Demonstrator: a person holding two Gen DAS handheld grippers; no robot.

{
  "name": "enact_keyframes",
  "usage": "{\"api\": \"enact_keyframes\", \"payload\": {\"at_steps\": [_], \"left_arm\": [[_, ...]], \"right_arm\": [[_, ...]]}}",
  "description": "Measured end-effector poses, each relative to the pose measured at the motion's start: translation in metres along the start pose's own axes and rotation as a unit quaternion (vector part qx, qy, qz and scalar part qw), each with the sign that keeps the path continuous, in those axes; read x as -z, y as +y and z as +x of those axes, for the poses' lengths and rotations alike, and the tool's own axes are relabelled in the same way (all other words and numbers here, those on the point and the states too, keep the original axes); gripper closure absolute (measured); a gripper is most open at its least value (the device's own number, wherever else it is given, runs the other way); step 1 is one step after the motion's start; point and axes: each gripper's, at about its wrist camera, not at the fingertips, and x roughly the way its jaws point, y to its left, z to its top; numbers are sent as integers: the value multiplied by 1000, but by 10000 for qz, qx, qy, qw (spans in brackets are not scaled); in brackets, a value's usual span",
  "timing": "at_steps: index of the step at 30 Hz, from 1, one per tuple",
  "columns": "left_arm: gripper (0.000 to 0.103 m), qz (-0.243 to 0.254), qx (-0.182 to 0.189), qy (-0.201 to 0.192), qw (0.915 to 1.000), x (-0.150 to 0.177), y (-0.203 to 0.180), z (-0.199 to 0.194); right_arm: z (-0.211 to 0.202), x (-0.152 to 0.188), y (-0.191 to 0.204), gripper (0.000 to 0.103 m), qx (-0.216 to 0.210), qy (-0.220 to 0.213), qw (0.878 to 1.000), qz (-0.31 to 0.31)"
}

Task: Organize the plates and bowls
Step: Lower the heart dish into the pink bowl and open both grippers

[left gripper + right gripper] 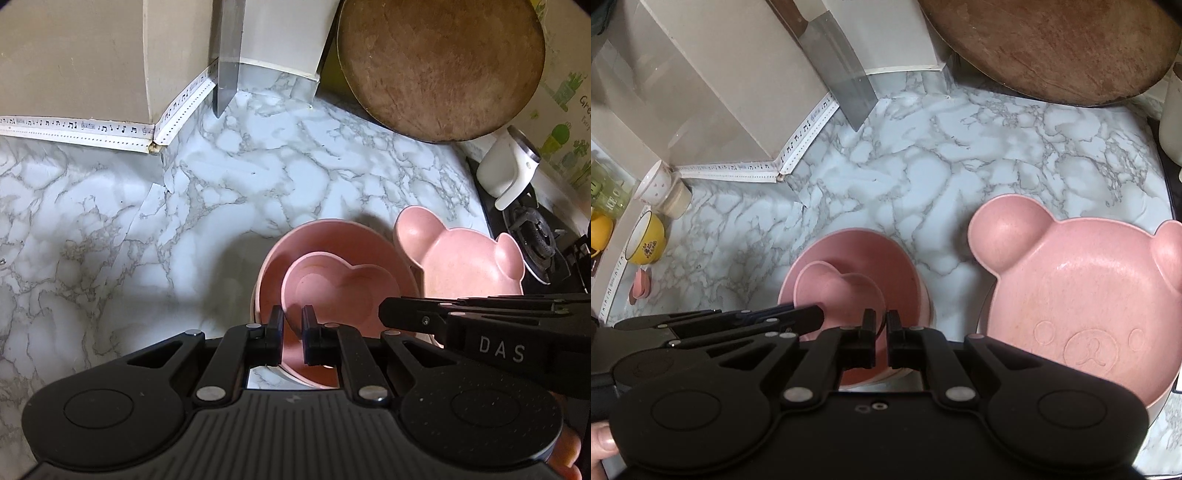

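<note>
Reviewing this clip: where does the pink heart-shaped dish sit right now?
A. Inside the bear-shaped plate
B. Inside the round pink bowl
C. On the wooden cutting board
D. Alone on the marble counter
B: the heart-shaped dish is nested within the round pink bowl, while the bear-shaped plate beside it holds nothing, and the wooden cutting board leans at the back, bare.

Lots of bare counter (110, 221) to the left and behind. Blocked on the right by bear plate (1082, 302), behind by knife (846, 81) and round board (439, 66).
</note>
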Motion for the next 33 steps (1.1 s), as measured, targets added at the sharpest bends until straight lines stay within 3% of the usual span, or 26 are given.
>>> {"api": "enact_keyframes", "payload": {"at_steps": [16, 33], "left_arm": [[94, 96, -80, 73, 9999, -2, -1, 8], [94, 326, -140, 379, 9987, -13, -3, 13]], "right_arm": [[8, -1, 4, 93, 93, 15, 9999, -71], [1, -6, 5, 80, 54, -3, 10000, -20]]}}
